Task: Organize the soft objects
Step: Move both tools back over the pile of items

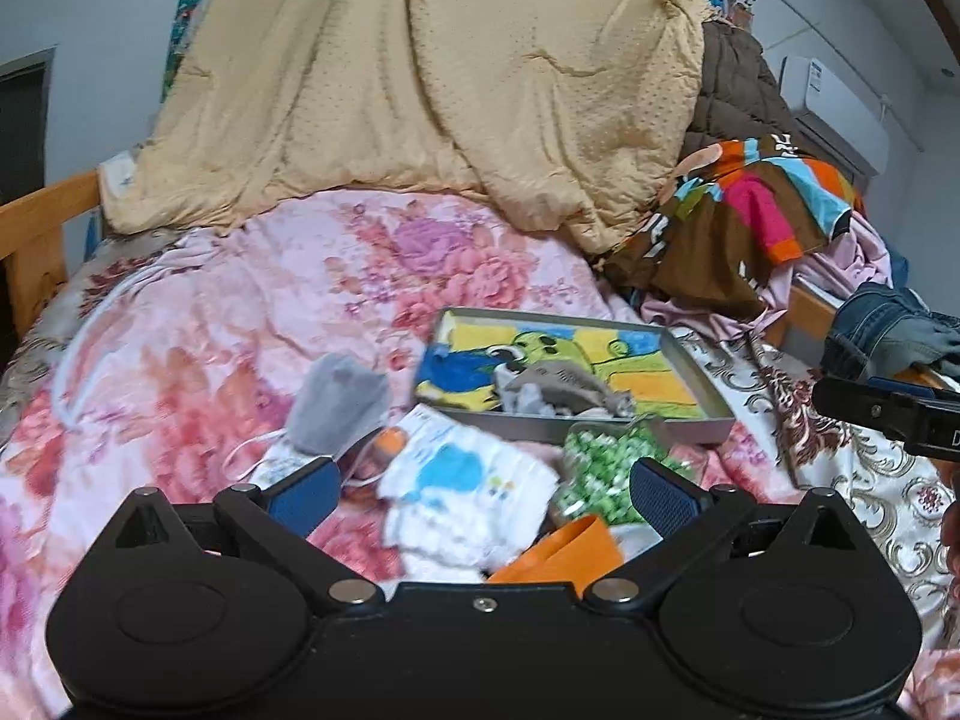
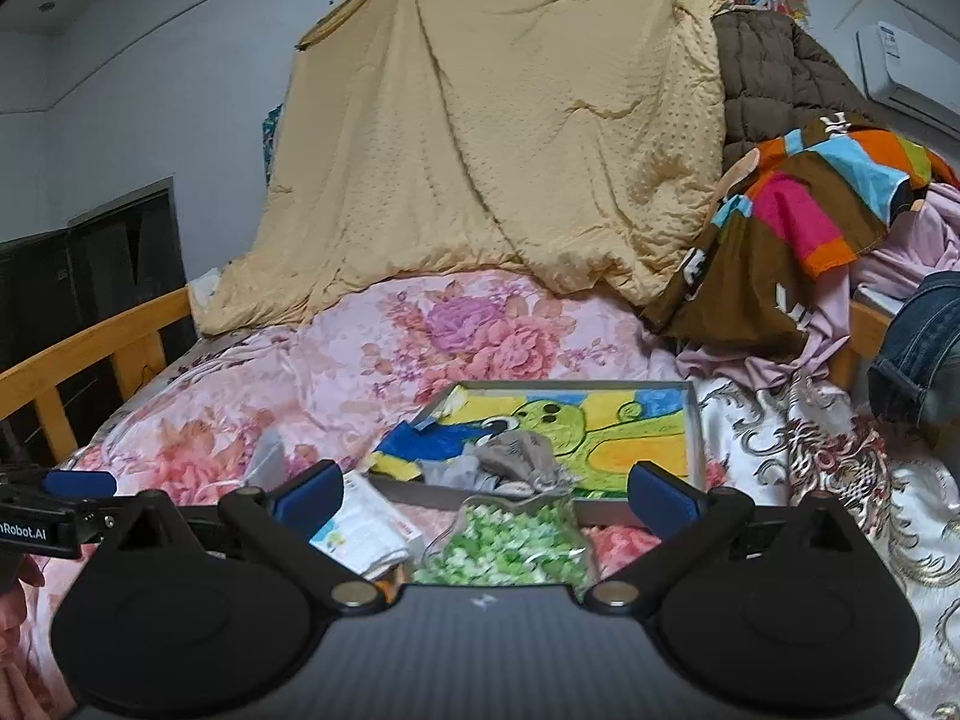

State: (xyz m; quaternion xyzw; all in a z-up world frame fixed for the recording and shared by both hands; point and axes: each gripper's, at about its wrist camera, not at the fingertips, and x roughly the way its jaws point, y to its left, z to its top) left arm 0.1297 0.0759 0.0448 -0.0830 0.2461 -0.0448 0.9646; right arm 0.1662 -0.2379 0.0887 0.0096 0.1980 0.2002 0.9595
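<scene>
A shallow metal tray (image 1: 708, 369) with a colourful drawing inside lies on the floral bed cover; grey cloth pieces (image 1: 558, 390) lie in it. It also shows in the right wrist view (image 2: 696, 426). In front of it lie a white folded diaper (image 1: 468, 492), a clear bag of green pellets (image 1: 606, 474), a grey mask (image 1: 339, 405) and an orange item (image 1: 564, 552). My left gripper (image 1: 483, 486) is open just above the diaper. My right gripper (image 2: 486, 489) is open over the pellet bag (image 2: 510, 546), near the diaper (image 2: 366, 534) and cloth (image 2: 516, 462).
A yellow quilt (image 1: 456, 78) hangs at the back. Brown and striped clothes (image 1: 750, 204) and jeans (image 1: 882, 330) pile at the right. Wooden bed rails (image 2: 90, 354) run along the left. The floral cover (image 1: 210, 324) spreads left of the items.
</scene>
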